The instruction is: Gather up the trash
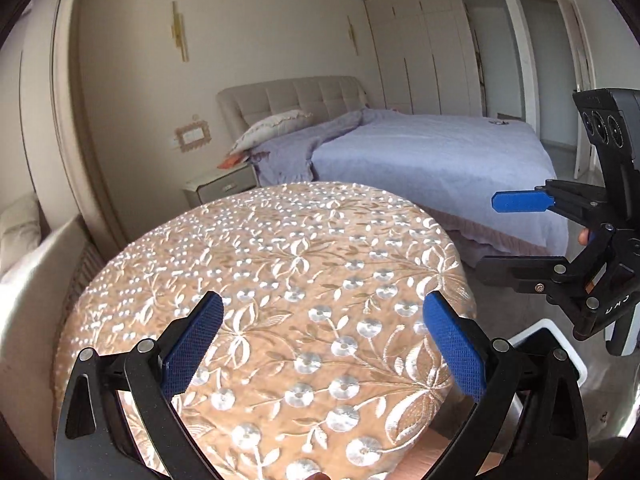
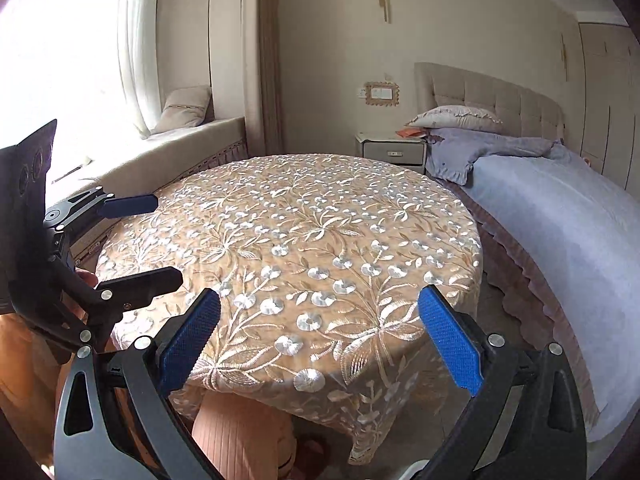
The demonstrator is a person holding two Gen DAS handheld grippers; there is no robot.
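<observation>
Bedroom scene: both black, blue-padded grippers, left (image 1: 323, 344) and right (image 2: 319, 338), hover with jaws spread wide, holding nothing, over a round table's floral-embroidered beige cloth (image 2: 304, 216) beside a lavender-covered bed (image 2: 560, 216).

Sunlit bedroom: bed (image 2: 552, 216), nightstand (image 2: 392, 152), curtained window (image 2: 80, 40).

The left gripper (image 1: 322, 340) is being held wide open over the round table's near edge (image 1: 280, 248); the right gripper (image 1: 508, 236) is being held open beyond its right edge.
</observation>
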